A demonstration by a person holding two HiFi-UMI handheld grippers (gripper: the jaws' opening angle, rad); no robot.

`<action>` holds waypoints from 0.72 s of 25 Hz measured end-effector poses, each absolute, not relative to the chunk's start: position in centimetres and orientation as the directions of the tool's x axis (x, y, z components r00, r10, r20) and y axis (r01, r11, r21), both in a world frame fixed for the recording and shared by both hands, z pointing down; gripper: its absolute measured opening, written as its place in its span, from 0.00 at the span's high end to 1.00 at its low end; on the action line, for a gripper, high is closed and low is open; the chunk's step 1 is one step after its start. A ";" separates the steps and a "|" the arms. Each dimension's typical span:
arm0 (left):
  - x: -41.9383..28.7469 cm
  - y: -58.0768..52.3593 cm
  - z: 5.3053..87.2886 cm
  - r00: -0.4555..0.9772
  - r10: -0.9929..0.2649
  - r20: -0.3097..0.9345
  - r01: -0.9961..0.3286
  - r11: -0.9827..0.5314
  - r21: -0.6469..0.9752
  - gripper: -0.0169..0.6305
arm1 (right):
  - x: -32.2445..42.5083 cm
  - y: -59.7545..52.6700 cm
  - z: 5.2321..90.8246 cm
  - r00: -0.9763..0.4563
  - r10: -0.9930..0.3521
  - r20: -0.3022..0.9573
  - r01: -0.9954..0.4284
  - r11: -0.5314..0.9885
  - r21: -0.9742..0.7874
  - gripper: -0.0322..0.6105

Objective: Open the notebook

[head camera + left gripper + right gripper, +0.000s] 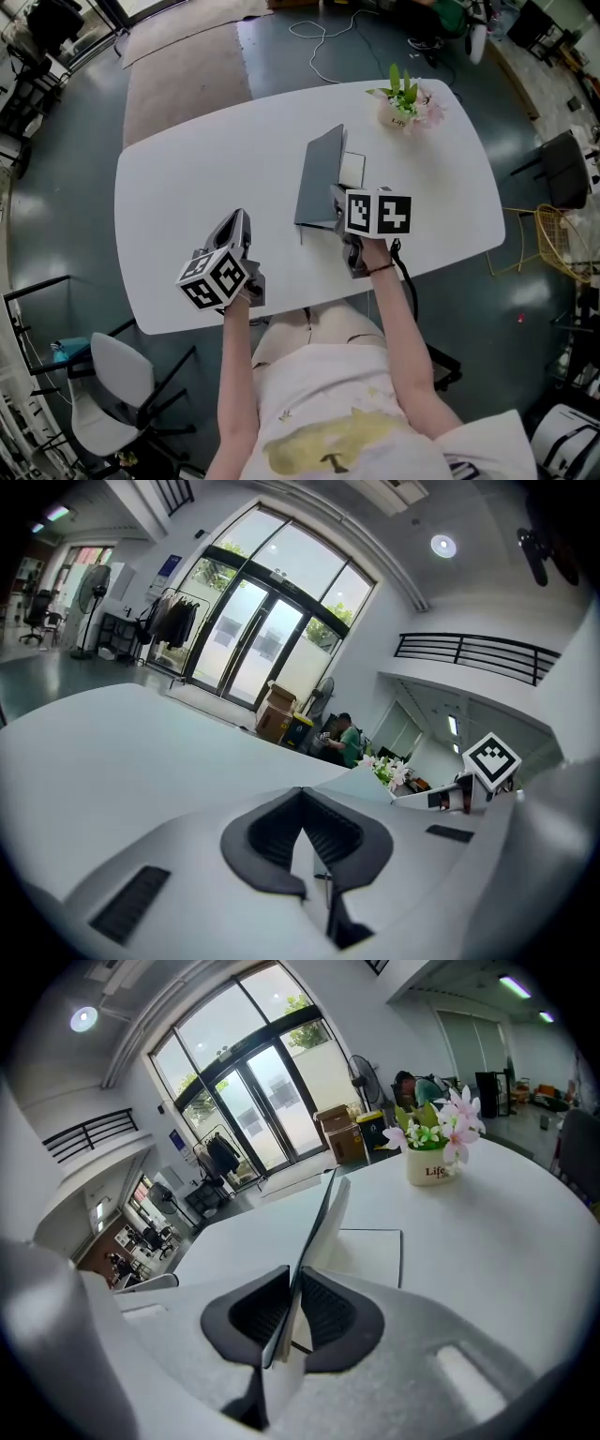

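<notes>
Your left tongs [302,794]: pressed together, empty, over table [178,197]. Your right tongs [292,1283]: pinching notebook [319,178] by its cover edge, held near upright; pages flat just right. Beyond: pot [401,108].

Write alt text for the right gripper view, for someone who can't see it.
The right gripper pinches the notebook's grey cover, lifted nearly upright off the pages lying flat on a white table. A small pot of pink flowers stands beyond, with glass doors behind.
</notes>
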State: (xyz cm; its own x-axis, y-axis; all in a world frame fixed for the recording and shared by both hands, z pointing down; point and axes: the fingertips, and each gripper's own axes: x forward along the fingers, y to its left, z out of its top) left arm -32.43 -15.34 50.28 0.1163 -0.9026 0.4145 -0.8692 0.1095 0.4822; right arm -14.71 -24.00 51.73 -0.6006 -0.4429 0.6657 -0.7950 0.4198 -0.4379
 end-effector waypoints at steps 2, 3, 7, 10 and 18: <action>-32.8 -15.5 50.1 0.119 -0.905 0.408 -0.864 0.108 0.491 0.98 | -15.2 -24.0 51.6 -0.598 -0.445 0.667 -0.796 0.428 -0.428 0.88; -32.9 -15.5 50.0 0.122 -0.905 0.408 -0.865 0.105 0.490 0.98 | -15.4 -24.0 51.5 -0.596 -0.445 0.668 -0.797 0.430 -0.424 0.88; -33.6 -15.7 49.8 0.150 -0.901 0.407 -0.873 0.072 0.483 0.98 | -16.2 -24.2 50.9 -0.586 -0.458 0.668 -0.803 0.438 -0.404 0.88; -34.4 -15.6 50.1 0.189 -0.890 0.414 -0.873 0.041 0.486 0.98 | -17.4 -24.2 50.6 -0.567 -0.474 0.673 -0.815 0.439 -0.377 0.88; -37.2 -14.8 50.4 0.295 -0.859 0.419 -0.858 -0.044 0.512 0.98 | -21.6 -23.8 49.6 -0.455 -0.550 0.701 -0.867 0.453 -0.207 0.88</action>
State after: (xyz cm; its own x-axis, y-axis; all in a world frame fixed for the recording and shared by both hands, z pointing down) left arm -37.17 -14.79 50.40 0.2948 -0.8587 0.4192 -0.8576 -0.0443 0.5124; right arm -21.60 -23.83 49.61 -0.4546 -0.5499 0.7007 -0.8672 0.4528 -0.2073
